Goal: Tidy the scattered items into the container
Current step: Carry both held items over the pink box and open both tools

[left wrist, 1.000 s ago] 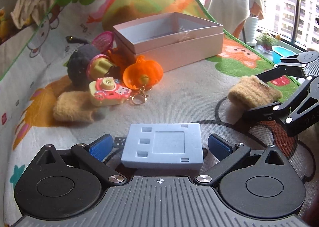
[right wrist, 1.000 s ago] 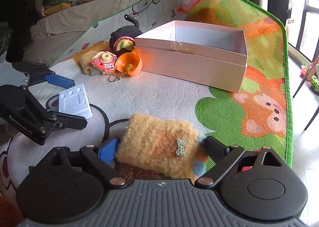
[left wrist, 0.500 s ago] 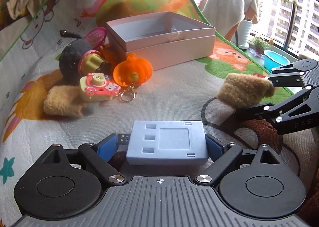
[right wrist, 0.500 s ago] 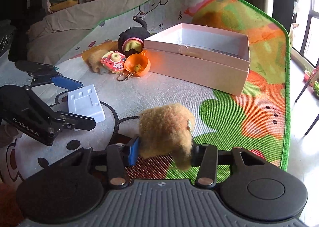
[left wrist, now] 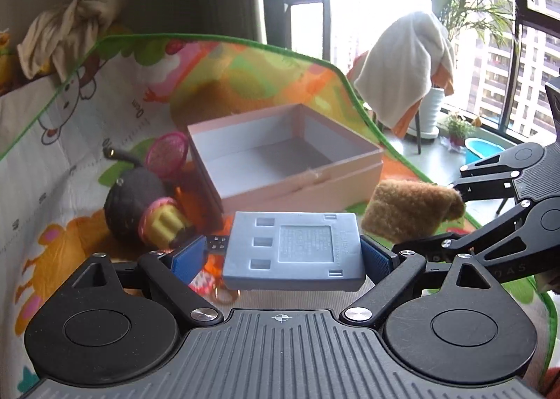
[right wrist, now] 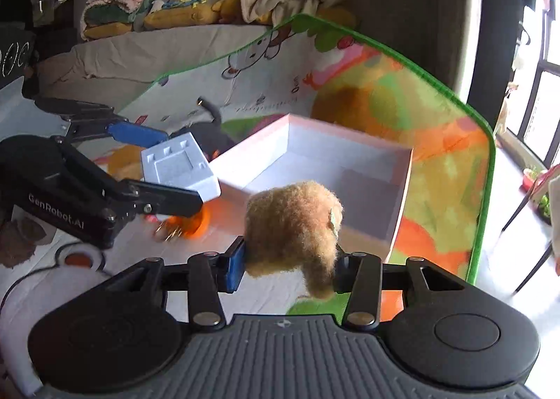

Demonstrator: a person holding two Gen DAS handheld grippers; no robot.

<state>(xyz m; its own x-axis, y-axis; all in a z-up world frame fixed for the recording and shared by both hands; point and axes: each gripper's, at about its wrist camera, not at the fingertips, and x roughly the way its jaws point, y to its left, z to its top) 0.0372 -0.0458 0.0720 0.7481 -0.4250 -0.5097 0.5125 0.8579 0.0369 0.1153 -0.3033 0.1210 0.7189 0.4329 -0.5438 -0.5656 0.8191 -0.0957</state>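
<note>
The cartoon play mat (left wrist: pixel 105 111) spreads under everything; the open pink box (left wrist: pixel 280 157) sits on it as my landmark; in front of the box my left hand-held gripper (left wrist: pixel 290 255) is clamped on the flat pale-blue block (left wrist: pixel 294 252), raised off the mat; beside it, before the box's right corner, my right hand-held gripper (right wrist: pixel 287 259) is squeezed on the fuzzy tan pouch (right wrist: pixel 294 224); left of the box lies the black plush toy (left wrist: pixel 134 203).
</note>
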